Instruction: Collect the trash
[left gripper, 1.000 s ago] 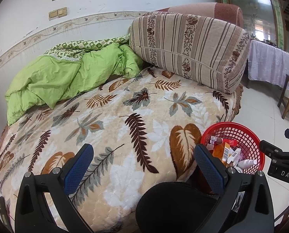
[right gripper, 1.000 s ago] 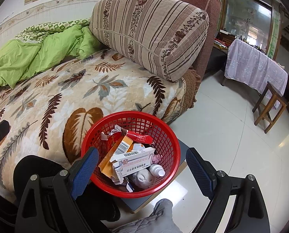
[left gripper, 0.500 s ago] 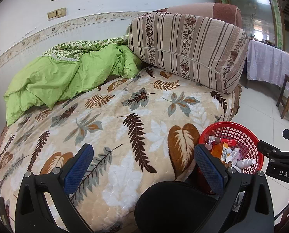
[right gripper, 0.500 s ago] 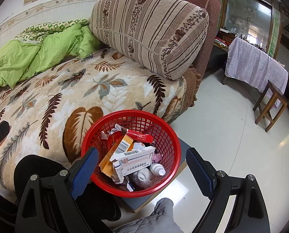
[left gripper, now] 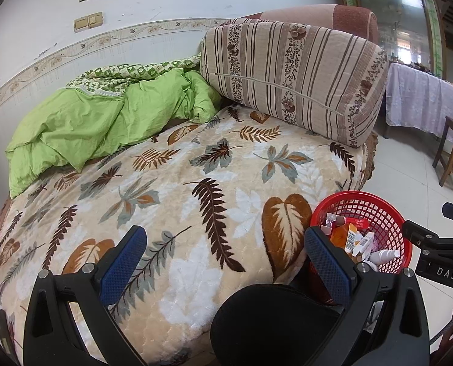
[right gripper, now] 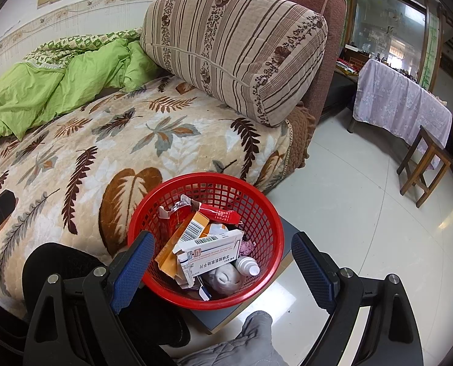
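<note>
A red mesh basket [right gripper: 266, 213] stands on a low grey stool beside the bed, also seen as the red basket [left gripper: 376, 204] in the left wrist view. It holds several pieces of trash: a white medicine box [right gripper: 209, 251], an orange box [right gripper: 185, 235], a red wrapper [right gripper: 220, 213], a small white bottle [right gripper: 247, 267] and a crumpled tissue [right gripper: 223, 279]. My right gripper [right gripper: 223, 263] hovers open just above the basket, nothing between its fingers. My left gripper [left gripper: 225, 259] stands open over the leaf-patterned blanket [left gripper: 196, 189], empty.
A striped bolster [left gripper: 293, 76] and a green quilt [left gripper: 98, 125] lie on the bed. A person's dark knee [left gripper: 272, 320] sits low in front. A wooden stool [right gripper: 424, 164] and a cloth-covered table [right gripper: 406, 103] stand across the tiled floor.
Both views have shifted only slightly; the left gripper drifted a little. Both grippers stay open and empty, the basket is unmoved.
</note>
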Demonstrator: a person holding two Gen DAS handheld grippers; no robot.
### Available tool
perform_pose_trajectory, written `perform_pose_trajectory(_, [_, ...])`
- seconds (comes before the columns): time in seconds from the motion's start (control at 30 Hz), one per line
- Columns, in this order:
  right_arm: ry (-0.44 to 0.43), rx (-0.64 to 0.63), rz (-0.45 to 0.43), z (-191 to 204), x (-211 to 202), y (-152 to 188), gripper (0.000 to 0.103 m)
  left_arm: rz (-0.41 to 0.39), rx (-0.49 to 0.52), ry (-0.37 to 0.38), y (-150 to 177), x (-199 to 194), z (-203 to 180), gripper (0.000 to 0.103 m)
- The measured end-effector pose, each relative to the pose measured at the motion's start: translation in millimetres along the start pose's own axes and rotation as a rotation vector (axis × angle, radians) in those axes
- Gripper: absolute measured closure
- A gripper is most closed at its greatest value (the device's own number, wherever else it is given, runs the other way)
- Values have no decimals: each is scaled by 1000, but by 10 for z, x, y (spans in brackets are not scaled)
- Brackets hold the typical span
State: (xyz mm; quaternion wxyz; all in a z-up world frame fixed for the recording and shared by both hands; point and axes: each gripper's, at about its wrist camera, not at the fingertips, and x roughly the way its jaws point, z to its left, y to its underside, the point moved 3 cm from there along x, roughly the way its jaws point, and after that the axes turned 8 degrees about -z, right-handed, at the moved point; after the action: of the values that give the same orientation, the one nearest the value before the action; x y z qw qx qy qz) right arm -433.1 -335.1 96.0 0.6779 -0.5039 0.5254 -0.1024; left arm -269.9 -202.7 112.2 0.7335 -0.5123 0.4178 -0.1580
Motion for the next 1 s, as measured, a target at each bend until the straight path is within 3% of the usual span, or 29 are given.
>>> perform_pose_trajectory(1.0, [0,3,4,0,0,7,10,-1,-3,1,-8,-9,2,0])
